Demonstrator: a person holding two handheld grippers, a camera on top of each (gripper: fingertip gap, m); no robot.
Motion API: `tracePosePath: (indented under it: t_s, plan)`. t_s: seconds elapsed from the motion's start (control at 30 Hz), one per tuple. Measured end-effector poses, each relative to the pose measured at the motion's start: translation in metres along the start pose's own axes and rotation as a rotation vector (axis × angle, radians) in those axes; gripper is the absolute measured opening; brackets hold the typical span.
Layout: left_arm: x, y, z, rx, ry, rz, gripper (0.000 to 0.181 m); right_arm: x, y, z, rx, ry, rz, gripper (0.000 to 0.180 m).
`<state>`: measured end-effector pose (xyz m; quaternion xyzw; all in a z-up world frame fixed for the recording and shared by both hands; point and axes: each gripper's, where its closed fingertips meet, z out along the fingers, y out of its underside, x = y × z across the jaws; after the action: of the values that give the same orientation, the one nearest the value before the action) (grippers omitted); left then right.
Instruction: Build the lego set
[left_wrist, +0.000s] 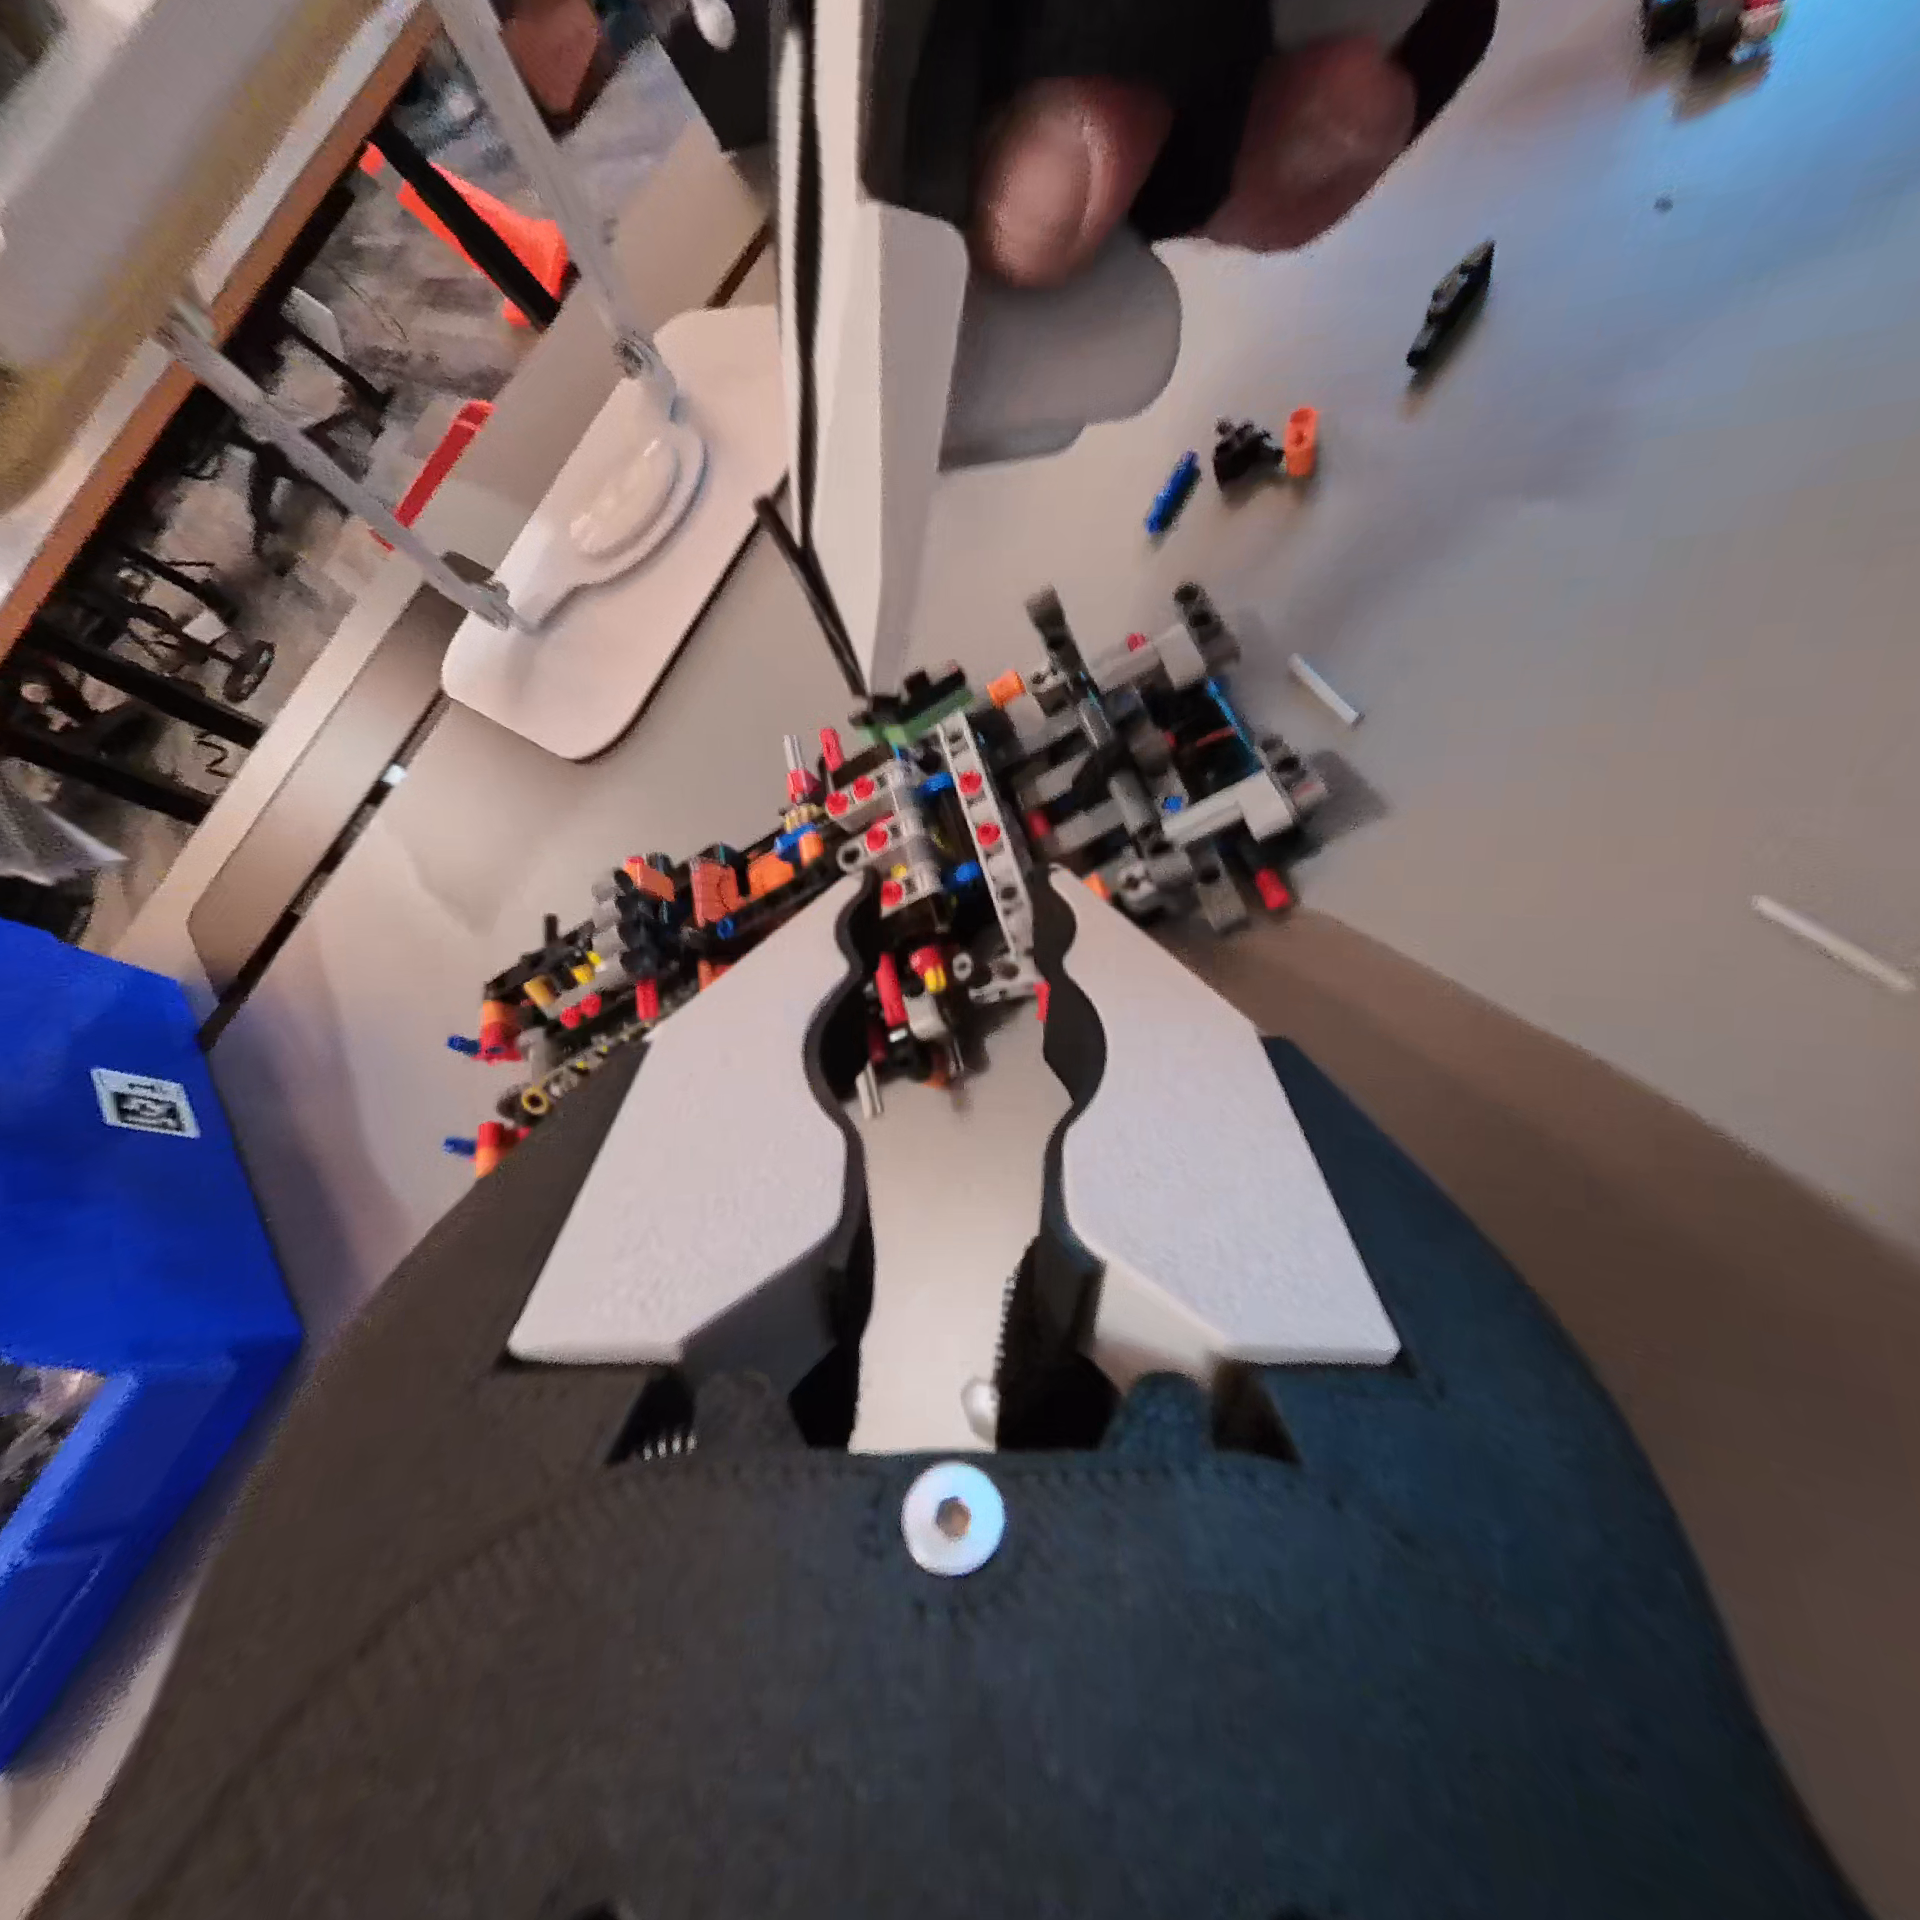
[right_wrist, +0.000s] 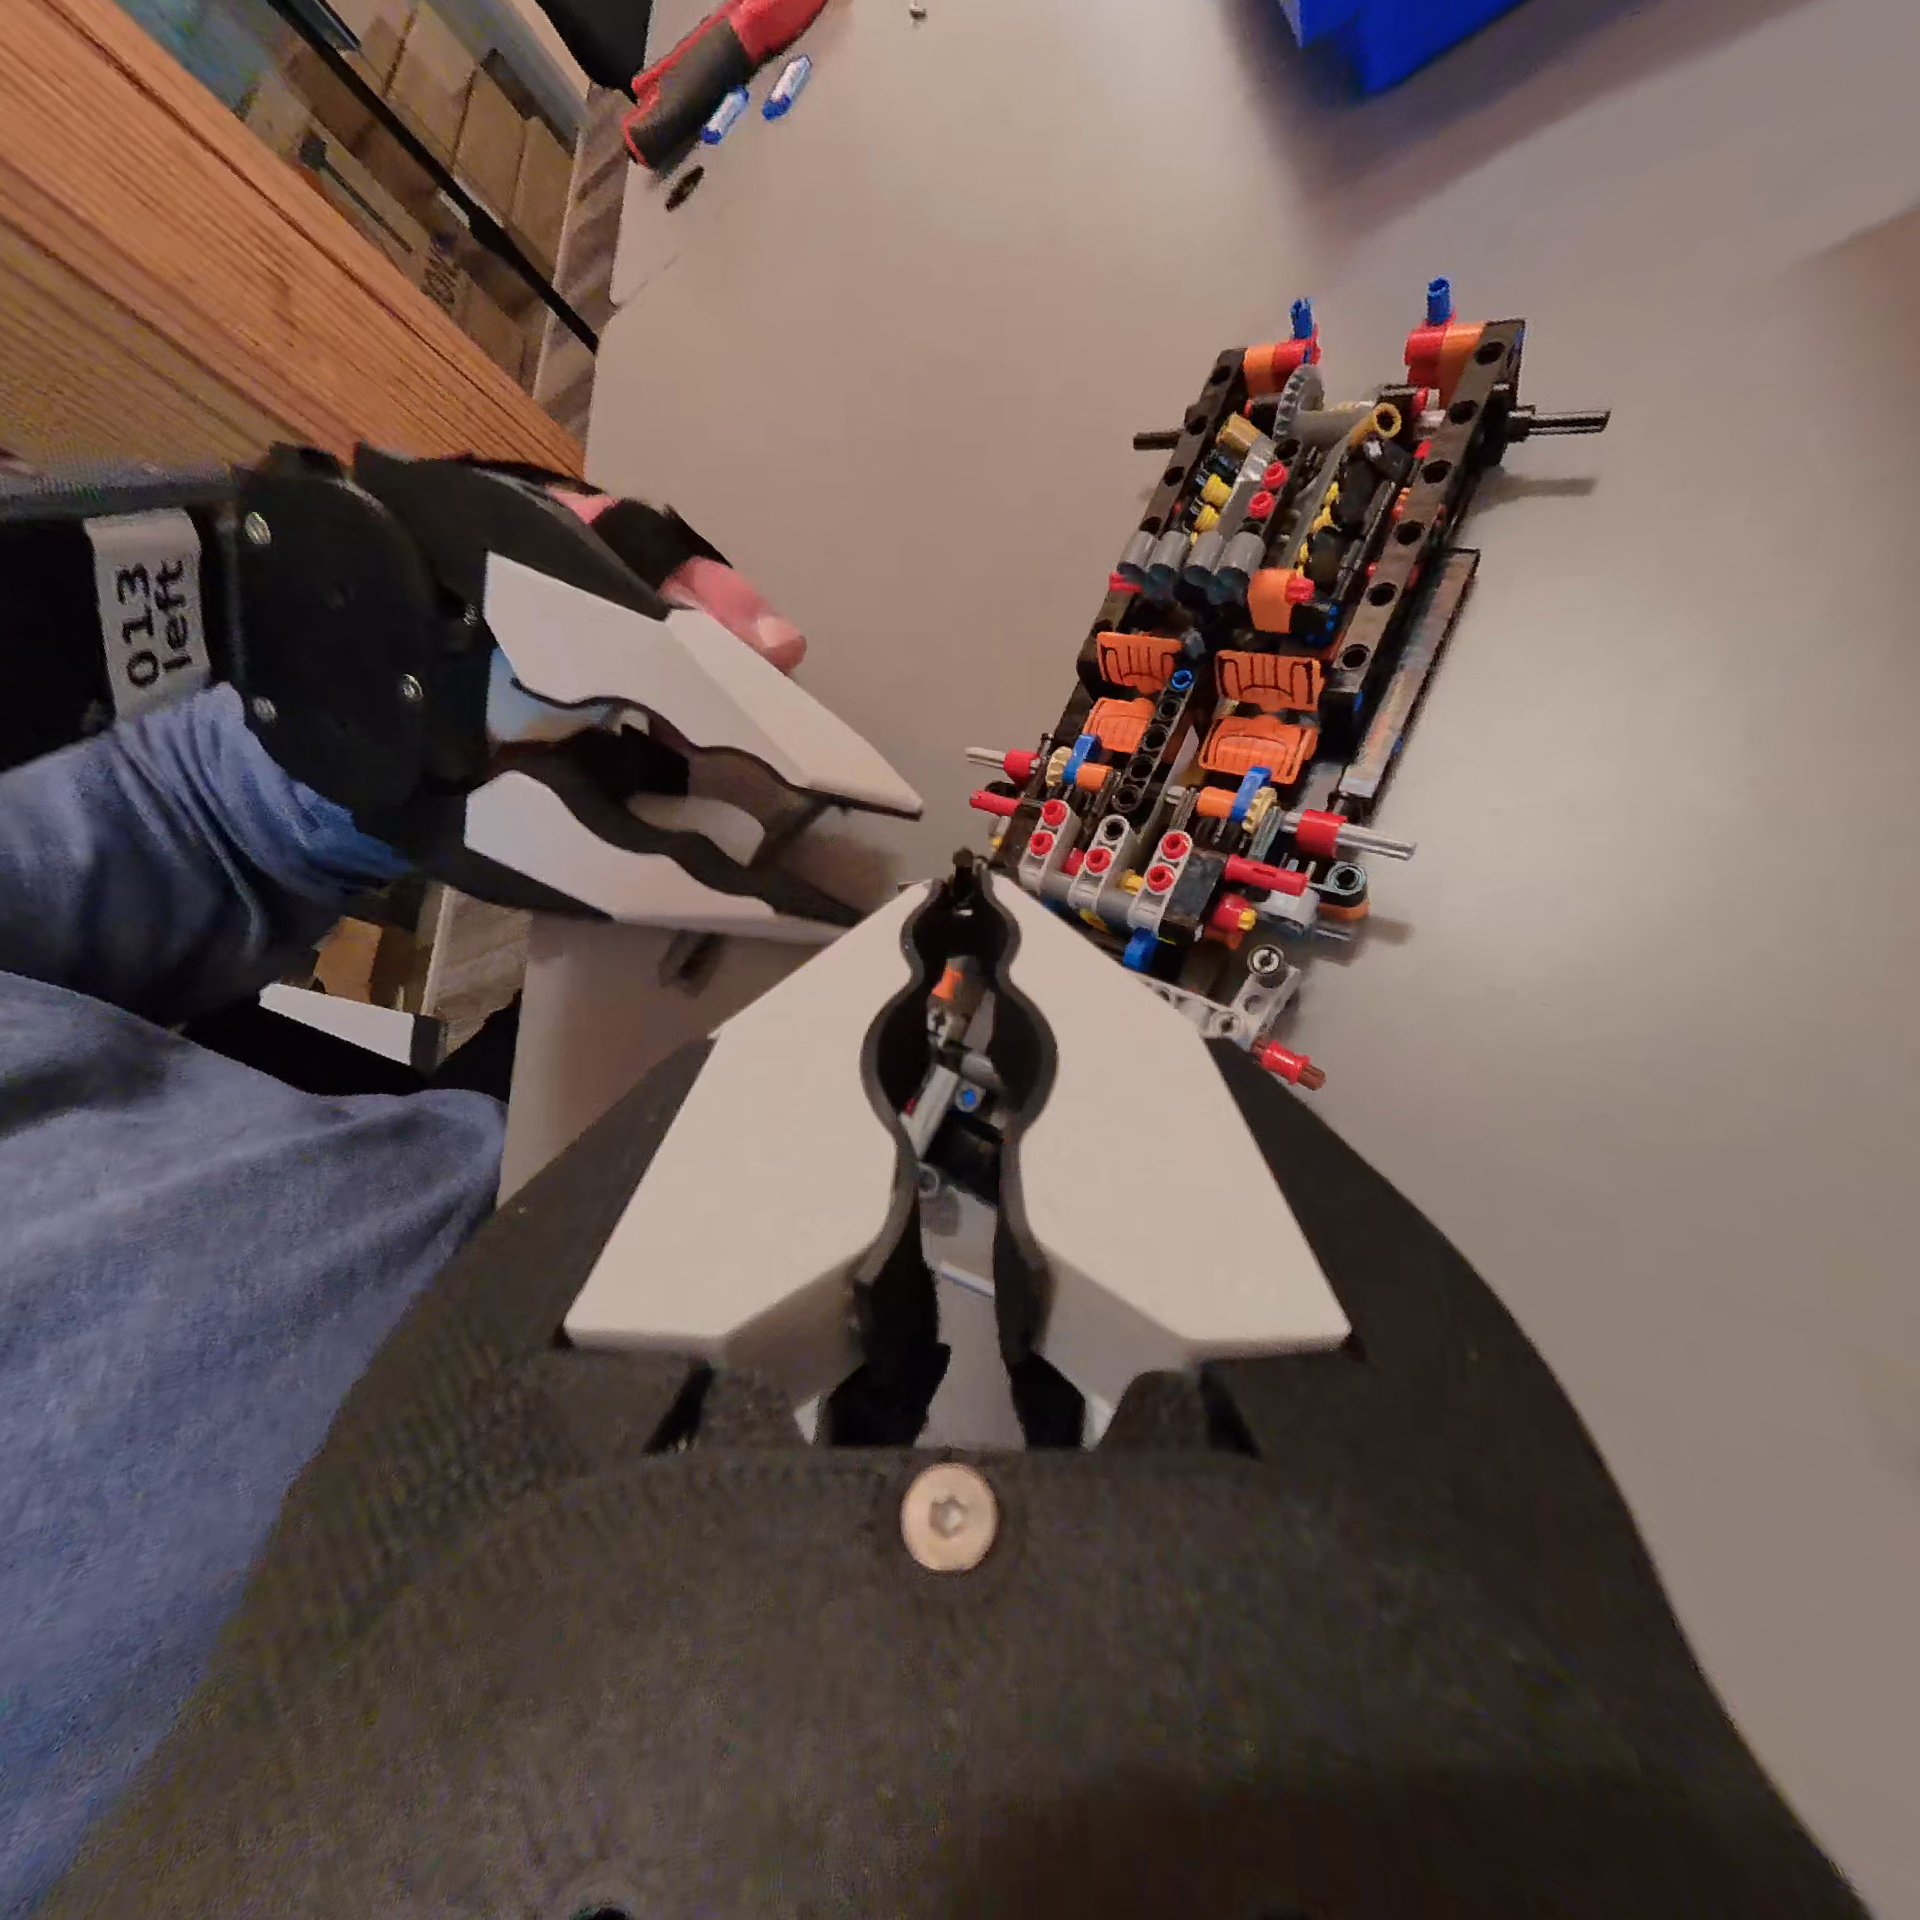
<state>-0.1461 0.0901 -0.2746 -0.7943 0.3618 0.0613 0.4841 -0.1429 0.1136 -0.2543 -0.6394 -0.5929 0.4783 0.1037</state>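
Item: lego chassis (right_wrist: 1278, 665), long black frame with orange seats, red pins, grey beams. Lying flat on grey table (right_wrist: 1039, 312), centre to upper right of right wrist view; centre of left wrist view.

Right gripper (right_wrist: 961, 883): tips pinched nearly together on a small dark piece (right_wrist: 962, 871), too small to identify. Tips just beside the chassis's near grey-beam end, lower left of it; contact not discernible.

Left gripper (left_wrist: 951, 883): jaws parted, holding nothing. Near end of the model lies between the tips in left wrist view; touching or only in front, cannot tell. Seen at left of right wrist view, clear of the chassis.

Loose parts: blue pin (left_wrist: 1172, 490), orange connector (left_wrist: 1300, 441), upper right of left wrist view. Blue bin (left_wrist: 104, 1299), left edge.

Risks, judged:
- Small piece slipping or twisting from pinch, grip being at extreme tips.
- Chassis sliding under insertion push, left jaws not yet bracing it.
- Misaligned press dislodging neighbouring red pins.
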Motion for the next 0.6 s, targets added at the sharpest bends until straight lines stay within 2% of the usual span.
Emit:
tracePosePath:
  t_s: [0.1,0.4,0.6]
  plan:
    - [-0.006,-0.013,0.005,0.028,-0.057,-0.005,0.034,-0.006,-0.005,-0.001,0.026,-0.016,0.001,0.002]
    - [-0.013,-0.032,0.010,0.092,-0.083,-0.044,0.038,-0.016,-0.016,-0.012,0.093,-0.027,-0.008,0.003]
    - [-0.019,-0.043,0.011,0.106,-0.159,0.001,0.031,-0.019,-0.021,-0.011,0.134,-0.039,0.005,0.003]
